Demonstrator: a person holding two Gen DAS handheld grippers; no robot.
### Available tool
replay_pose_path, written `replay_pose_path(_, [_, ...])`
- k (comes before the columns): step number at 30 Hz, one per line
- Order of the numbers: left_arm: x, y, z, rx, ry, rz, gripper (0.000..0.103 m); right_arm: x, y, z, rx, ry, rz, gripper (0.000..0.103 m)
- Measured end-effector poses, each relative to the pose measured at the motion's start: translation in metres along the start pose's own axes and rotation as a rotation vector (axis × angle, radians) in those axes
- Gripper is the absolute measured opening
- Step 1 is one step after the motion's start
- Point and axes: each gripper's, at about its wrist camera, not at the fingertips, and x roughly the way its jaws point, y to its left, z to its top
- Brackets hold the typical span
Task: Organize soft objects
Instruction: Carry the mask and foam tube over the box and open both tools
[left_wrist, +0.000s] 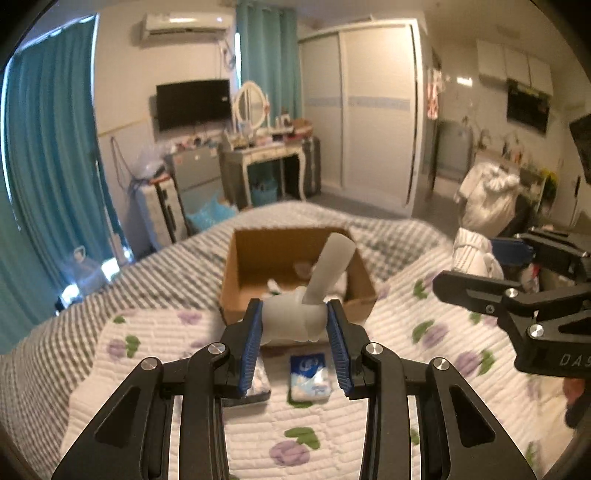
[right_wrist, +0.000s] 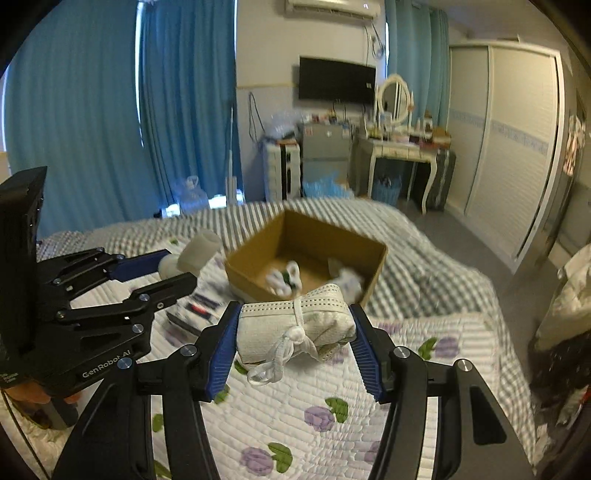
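A brown cardboard box (left_wrist: 258, 251) sits on the bed and holds a few small white soft items; it also shows in the right wrist view (right_wrist: 314, 236). My left gripper (left_wrist: 294, 321) is shut on a pale grey sock (left_wrist: 291, 317) just in front of the box, above the quilt. The sock's cuff (left_wrist: 330, 266) sticks up. My right gripper (right_wrist: 293, 332) is shut on a folded white cloth bundle (right_wrist: 295, 325) tied with a white band, held above the quilt near the box's front corner. In the right wrist view the left gripper (right_wrist: 173, 269) is to the left, holding the sock (right_wrist: 195, 251).
A blue and white tissue pack (left_wrist: 309, 376) and another flat packet (left_wrist: 258, 384) lie on the floral quilt (left_wrist: 317, 435) under my left gripper. Flat packets (right_wrist: 195, 310) also show in the right wrist view. A white bundle (left_wrist: 469, 251) lies at the right.
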Motion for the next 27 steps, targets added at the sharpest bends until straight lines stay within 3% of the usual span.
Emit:
replay_pose_path(6, [-0.011, 0.007, 0.025, -0.012, -0.052, -0.013, 0.034, -0.026, 0.013, 0.031, -0.026, -0.078, -0.006, 0.057])
replay_pose_path(12, [0.022, 0.029, 0.061, -0.071, -0.031, -0.058, 0.034, -0.007, 0.010, 0.066, -0.018, -0.120, -0.006, 0.057])
replay_pose_path(20, [0.120, 0.043, 0.080, -0.047, 0.030, -0.030, 0.034, 0.087, -0.026, 0.103, 0.041, -0.106, -0.012, 0.057])
replay_pose_path(27, [0.201, 0.039, 0.046, -0.023, 0.128, -0.038, 0.034, 0.203, -0.069, 0.080, 0.127, 0.018, -0.029, 0.057])
